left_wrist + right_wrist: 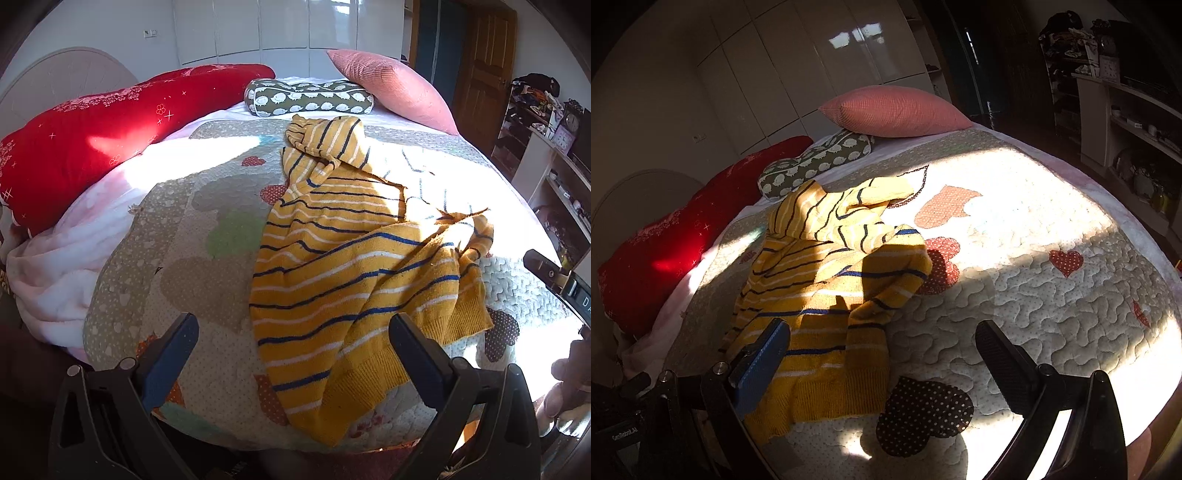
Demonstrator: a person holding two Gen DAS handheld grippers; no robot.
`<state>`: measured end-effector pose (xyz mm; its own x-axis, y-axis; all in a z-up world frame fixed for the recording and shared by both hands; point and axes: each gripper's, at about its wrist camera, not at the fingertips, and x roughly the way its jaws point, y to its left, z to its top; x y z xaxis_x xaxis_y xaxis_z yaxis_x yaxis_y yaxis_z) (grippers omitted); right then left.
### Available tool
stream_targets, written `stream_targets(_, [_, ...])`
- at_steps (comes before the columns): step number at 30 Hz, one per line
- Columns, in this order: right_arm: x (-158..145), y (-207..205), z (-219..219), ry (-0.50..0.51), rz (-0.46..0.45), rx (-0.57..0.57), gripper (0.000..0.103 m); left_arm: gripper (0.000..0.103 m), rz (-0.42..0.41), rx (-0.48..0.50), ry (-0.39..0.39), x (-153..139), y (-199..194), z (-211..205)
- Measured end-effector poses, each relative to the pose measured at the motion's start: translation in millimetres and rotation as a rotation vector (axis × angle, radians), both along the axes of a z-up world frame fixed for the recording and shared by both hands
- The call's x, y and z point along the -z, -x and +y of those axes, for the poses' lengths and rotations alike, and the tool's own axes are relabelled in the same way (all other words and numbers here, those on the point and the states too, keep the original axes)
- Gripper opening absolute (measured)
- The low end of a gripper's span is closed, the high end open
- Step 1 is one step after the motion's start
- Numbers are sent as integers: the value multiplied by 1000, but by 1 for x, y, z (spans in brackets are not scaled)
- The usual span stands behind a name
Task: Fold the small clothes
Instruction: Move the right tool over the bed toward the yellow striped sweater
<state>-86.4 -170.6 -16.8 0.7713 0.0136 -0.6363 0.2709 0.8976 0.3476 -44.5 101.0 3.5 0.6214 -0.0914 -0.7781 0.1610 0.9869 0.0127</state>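
A small yellow knit sweater with blue and white stripes lies crumpled on the quilted bedspread. It also shows in the right wrist view. My left gripper is open and empty, hovering over the sweater's near hem. My right gripper is open and empty, above the sweater's right edge and the quilt. The right gripper's body shows at the right edge of the left wrist view.
A red bolster, a green patterned cushion and a pink pillow lie at the head of the bed. A pink blanket is bunched at the left. Shelves stand to the right.
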Motion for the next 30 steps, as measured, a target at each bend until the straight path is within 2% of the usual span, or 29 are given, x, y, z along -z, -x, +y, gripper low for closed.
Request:
stream_targets(8, [15,6,0,-17,39,34,102,103,6,30,-5,1,7,-9])
stream_targets(21, [22,6,-8,-64,78,67,102,103,22,42,-1,2,9,-11])
stream_targets(26, [17,7,-6,-26,69,79,102,103,29,46,4,3,9,-10])
stream_targets(30, [-6,19,1,85,-12,118,102,103,24,42,6,1,9,-9])
